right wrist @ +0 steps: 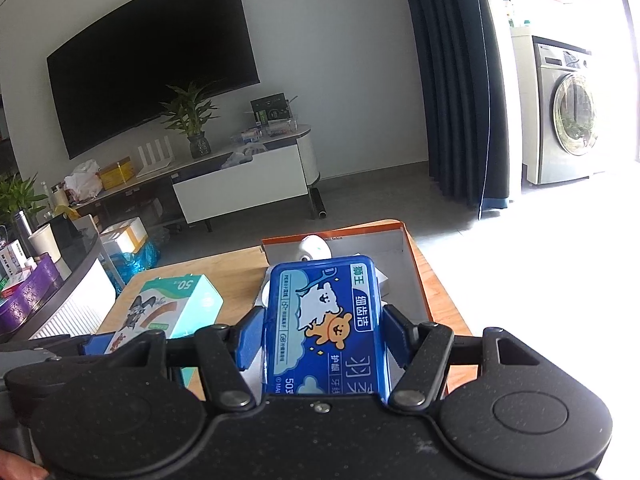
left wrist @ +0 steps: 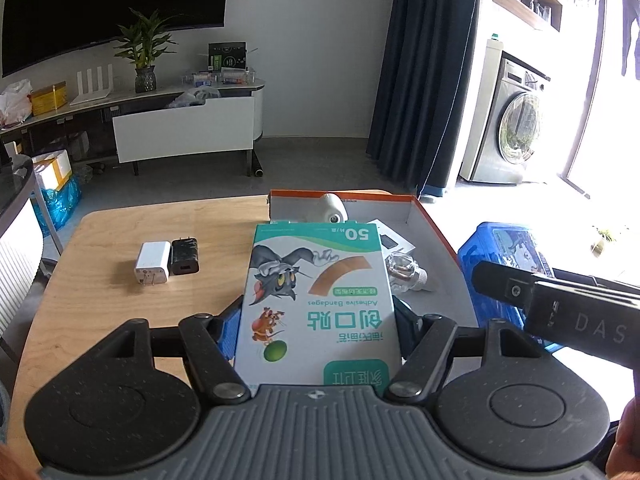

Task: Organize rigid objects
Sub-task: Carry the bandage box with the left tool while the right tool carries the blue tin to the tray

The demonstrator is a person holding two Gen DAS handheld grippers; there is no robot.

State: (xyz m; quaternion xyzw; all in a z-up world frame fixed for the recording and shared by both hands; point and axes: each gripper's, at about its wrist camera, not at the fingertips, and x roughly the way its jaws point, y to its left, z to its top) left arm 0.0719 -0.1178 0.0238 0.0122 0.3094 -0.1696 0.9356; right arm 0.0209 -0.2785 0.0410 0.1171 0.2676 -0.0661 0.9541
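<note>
My left gripper (left wrist: 318,320) is shut on a white and green bandage box (left wrist: 320,292) with a cartoon cat on it, held above the wooden table (left wrist: 100,304). The box also shows in the right wrist view (right wrist: 168,308). My right gripper (right wrist: 322,332) is shut on a blue floss-pick case (right wrist: 326,328), held over the orange-rimmed cardboard box (right wrist: 408,280). The case also shows in the left wrist view (left wrist: 508,248). Inside the cardboard box (left wrist: 424,216) lie a white round camera (left wrist: 332,206), a clear small bottle (left wrist: 404,270) and a paper leaflet (left wrist: 394,240).
A white charger (left wrist: 151,267) and a black charger (left wrist: 185,256) lie side by side on the table's left. Beyond the table are a TV cabinet (left wrist: 184,128), a dark curtain (left wrist: 424,80) and a washing machine (left wrist: 508,128). A round dark table (right wrist: 52,272) with clutter stands at left.
</note>
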